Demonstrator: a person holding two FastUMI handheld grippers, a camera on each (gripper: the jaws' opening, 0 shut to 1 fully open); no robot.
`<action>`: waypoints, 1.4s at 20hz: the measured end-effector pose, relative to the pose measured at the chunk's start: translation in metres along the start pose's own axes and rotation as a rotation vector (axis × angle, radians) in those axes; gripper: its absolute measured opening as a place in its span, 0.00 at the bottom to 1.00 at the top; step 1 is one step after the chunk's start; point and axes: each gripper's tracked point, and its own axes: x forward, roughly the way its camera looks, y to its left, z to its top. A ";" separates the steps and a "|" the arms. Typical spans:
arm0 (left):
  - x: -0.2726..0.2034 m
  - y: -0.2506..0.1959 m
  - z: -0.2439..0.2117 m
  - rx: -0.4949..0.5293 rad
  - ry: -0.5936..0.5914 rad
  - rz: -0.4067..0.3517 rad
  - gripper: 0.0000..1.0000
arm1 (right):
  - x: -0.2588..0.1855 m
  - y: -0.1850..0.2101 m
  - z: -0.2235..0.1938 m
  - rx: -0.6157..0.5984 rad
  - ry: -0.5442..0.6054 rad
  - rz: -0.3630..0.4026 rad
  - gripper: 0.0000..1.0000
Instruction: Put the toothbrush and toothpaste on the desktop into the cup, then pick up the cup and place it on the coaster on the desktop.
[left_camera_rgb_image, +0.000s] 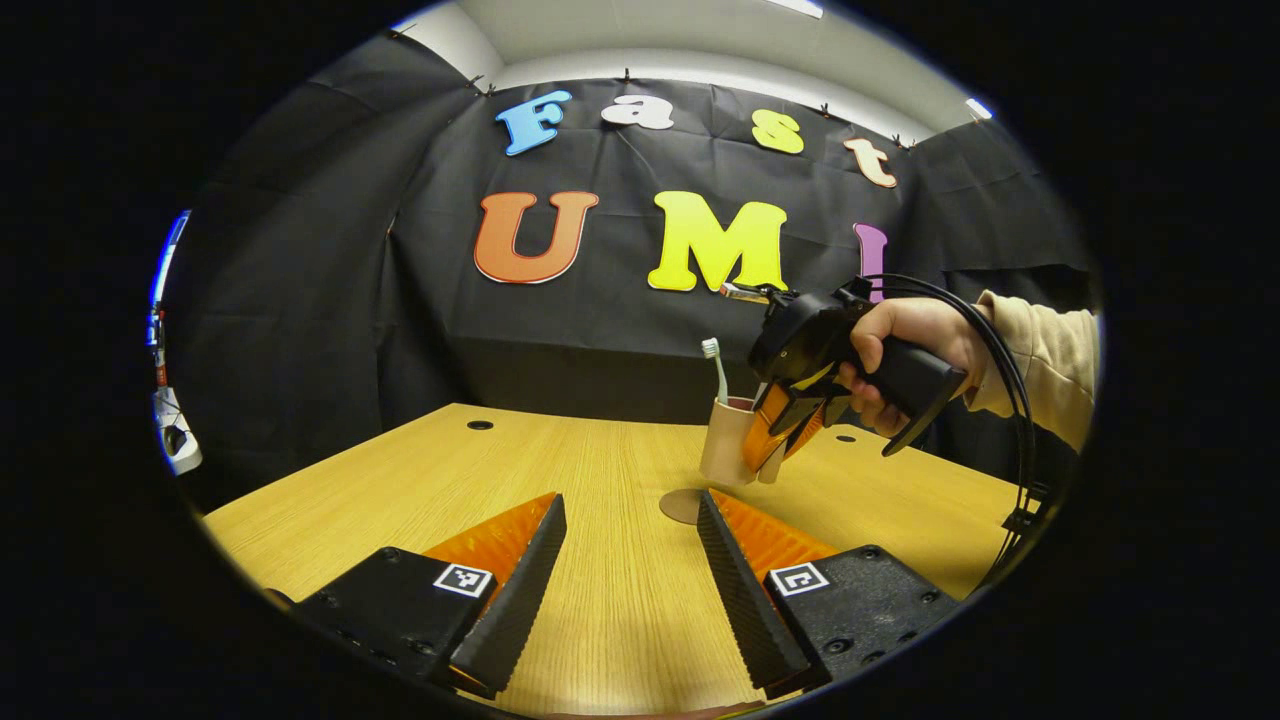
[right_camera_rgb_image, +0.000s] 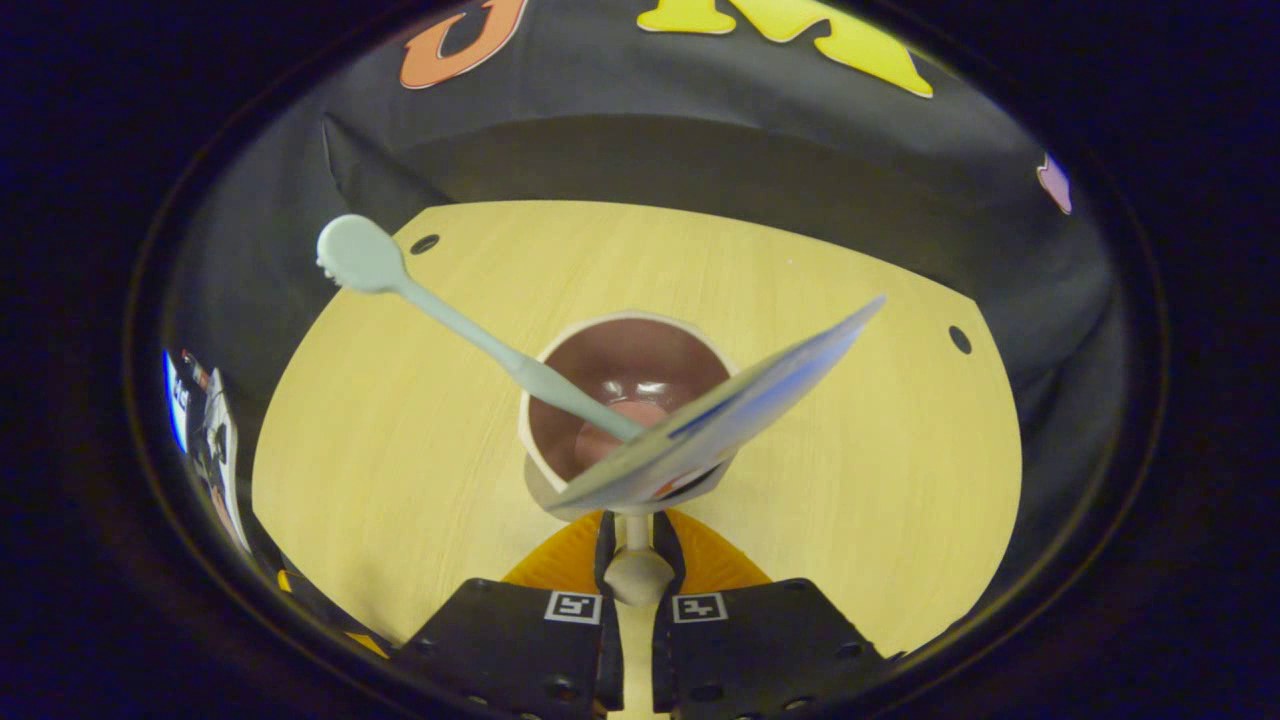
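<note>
Right gripper view: your right gripper pinches the beige ceramic cup's handle; cup holds the pale blue toothbrush and white toothpaste tube, above the light wooden desktop. Left gripper view: your left gripper spread wide, holding nothing; round brown coaster just beyond it.

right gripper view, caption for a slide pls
Right gripper shut on the cup handle, toothbrush and toothpaste inside.
</note>
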 end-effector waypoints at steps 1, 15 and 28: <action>0.000 0.001 -0.001 0.001 0.003 -0.001 0.86 | 0.005 0.004 -0.001 -0.012 0.009 -0.002 0.11; 0.004 0.007 -0.018 -0.024 0.043 0.000 0.86 | 0.012 0.021 -0.010 -0.069 0.017 0.020 0.23; 0.018 -0.024 -0.013 0.001 0.083 -0.021 0.85 | -0.089 -0.002 0.004 -0.066 -0.434 0.032 0.98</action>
